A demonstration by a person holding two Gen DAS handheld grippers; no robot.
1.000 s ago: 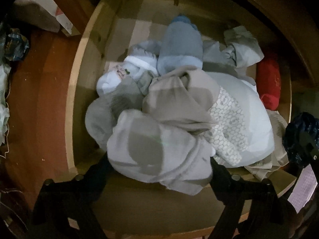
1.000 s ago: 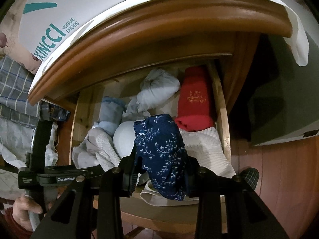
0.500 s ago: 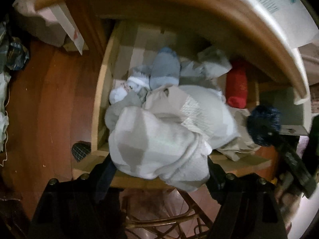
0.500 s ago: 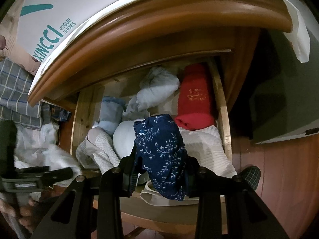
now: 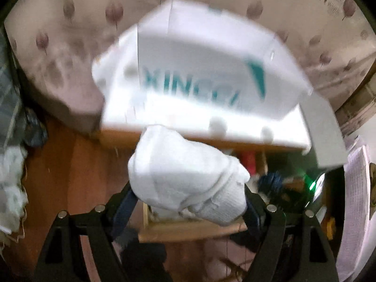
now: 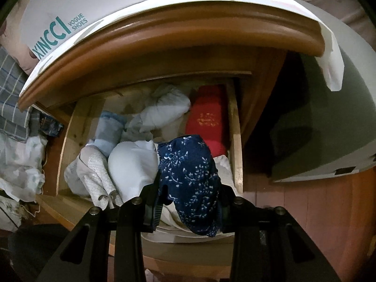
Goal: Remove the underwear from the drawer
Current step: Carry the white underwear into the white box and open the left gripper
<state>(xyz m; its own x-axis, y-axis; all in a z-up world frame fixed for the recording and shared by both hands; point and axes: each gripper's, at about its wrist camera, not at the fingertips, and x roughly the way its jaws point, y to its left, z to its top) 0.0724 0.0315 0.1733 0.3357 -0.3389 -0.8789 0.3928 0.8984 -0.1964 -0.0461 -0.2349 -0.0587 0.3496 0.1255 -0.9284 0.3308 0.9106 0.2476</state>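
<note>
Raised clear of drawer [image 6: 236, 145] w/ white bundle [image 5: 188, 176] clamped in left gripper [image 5: 188, 202]; blurred, prob. underwear. Right gripper [image 6: 188, 202] pinching navy floral pair [image 6: 190, 183]. Lift straight, avoid snagging neighbours.

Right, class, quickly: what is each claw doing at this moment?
Left claw: closed on a white garment bundle.
Right claw: closed on navy floral underwear.

A white shoe box [image 6: 89, 7] printed XINCCI in teal lies on the wooden cabinet top [image 6: 178, 35], overhanging its edge; it shows blurred in the left view [image 5: 199, 82]. Behind it hangs leaf-patterned wallpaper [image 5: 70, 35]. A checked cloth [image 6: 11, 94] and pale crumpled fabric [image 6: 21, 166] lie to the left. A grey box [image 6: 329, 127] stands right of the cabinet on the wood floor [image 6: 317, 206].
</note>
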